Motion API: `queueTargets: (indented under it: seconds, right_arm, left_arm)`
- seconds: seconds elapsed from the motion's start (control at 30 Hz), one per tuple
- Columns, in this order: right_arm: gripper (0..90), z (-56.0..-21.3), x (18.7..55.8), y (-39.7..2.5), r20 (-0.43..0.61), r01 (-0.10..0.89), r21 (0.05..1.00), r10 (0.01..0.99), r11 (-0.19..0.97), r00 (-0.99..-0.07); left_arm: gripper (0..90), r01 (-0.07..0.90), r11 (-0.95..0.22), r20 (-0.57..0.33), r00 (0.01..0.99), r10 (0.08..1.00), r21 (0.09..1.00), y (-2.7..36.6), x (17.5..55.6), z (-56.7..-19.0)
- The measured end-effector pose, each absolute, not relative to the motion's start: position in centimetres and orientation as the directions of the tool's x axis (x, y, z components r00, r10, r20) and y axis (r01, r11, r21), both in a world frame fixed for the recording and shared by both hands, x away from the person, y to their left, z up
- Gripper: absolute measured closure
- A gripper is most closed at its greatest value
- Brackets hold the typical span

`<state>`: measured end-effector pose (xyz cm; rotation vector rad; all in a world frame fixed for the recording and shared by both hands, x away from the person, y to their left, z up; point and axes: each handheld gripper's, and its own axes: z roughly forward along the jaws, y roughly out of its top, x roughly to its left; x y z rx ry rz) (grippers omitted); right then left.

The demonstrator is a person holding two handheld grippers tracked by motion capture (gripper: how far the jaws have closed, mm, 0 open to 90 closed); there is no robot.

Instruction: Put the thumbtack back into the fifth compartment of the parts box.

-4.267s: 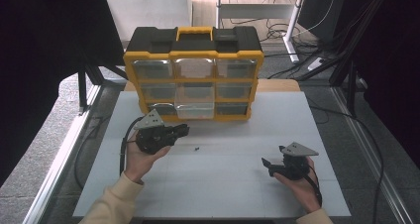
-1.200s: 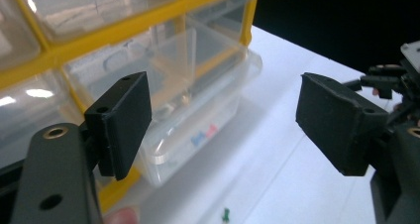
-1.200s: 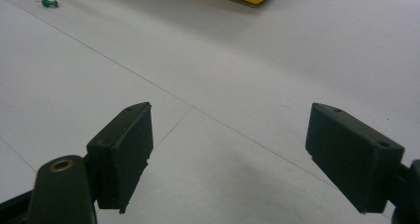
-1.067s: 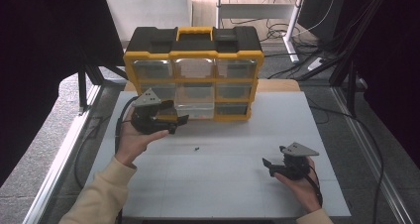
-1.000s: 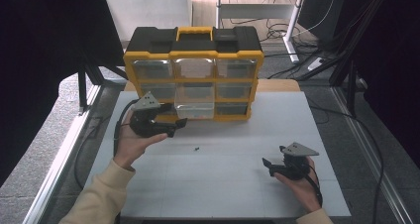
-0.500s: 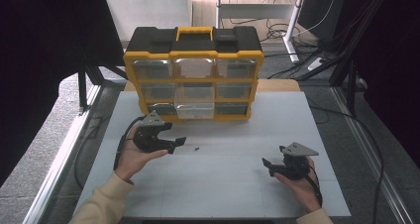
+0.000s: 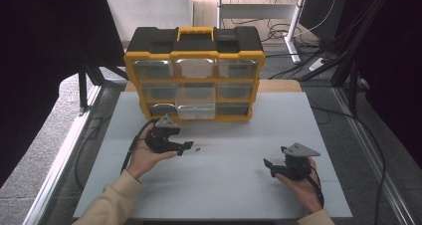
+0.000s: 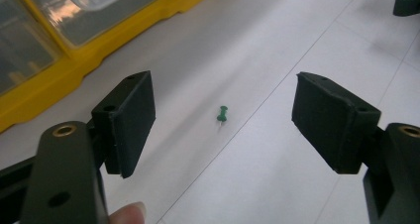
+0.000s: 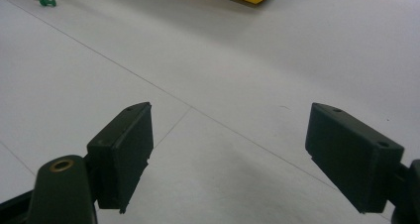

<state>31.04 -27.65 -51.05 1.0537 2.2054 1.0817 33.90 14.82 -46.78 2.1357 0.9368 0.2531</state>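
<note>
Left gripper, jaws wide apart and empty, faces a small green plastic pushpin at twelve o'clock; right gripper equally wide, empty.

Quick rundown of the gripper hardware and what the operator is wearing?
Both are black handheld units. The left gripper and right gripper each carry a grey three-cornered plate on top, and a black cable trails from each. In the left gripper view the jaws are flat, black rectangular pads with small screw holes, on black brackets with brass inserts. The person wears a cream long-sleeved top.
</note>
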Motion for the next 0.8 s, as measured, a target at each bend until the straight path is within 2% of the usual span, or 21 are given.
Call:
queueTargets:
  seconds: [0.8]
  right_arm:
    - [19.2, -51.1, 31.0, -27.6, -0.075, 0.432, 0.809, 0.799, 0.399, -0.596]
  left_arm:
    - [32.6, 0.549, -0.549, -0.105, 0.761, 0.64, 0.63, 11.2, 36.6, -50.6]
